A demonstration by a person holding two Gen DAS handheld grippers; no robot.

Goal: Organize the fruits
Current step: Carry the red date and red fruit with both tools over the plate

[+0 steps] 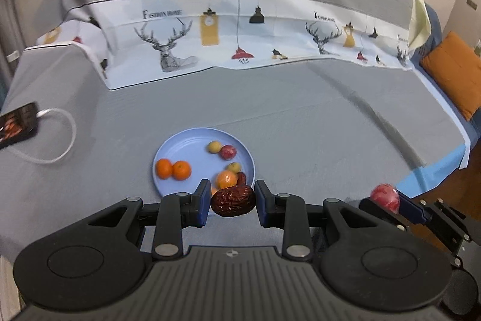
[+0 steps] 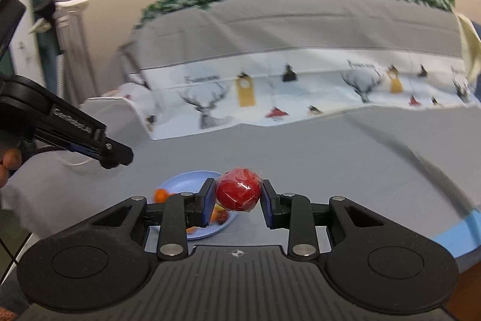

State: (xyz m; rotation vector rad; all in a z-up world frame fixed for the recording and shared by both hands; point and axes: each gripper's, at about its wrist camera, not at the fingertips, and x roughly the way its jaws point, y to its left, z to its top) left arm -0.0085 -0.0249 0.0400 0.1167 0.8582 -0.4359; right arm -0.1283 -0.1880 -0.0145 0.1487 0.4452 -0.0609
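Note:
My left gripper (image 1: 233, 202) is shut on a wrinkled dark red date (image 1: 233, 200), held above the near rim of a light blue plate (image 1: 180, 146). The plate holds two tangerines (image 1: 173, 169), another orange fruit (image 1: 226, 179), small yellow fruits (image 1: 214, 146), a red wrapped fruit (image 1: 227, 152) and another date (image 1: 242, 178). My right gripper (image 2: 238, 194) is shut on a red wrapped round fruit (image 2: 238, 194), held above the cloth just right of the plate (image 2: 183, 181). That fruit also shows in the left wrist view (image 1: 385, 197).
A grey cloth (image 1: 300, 125) covers the surface, with a printed deer-and-lamp sheet (image 1: 240, 32) behind. A phone (image 1: 18, 124) with a white cable (image 1: 60, 140) lies at the left. An orange cushion (image 1: 454, 71) sits at the right. The left gripper shows in the right wrist view (image 2: 117, 155).

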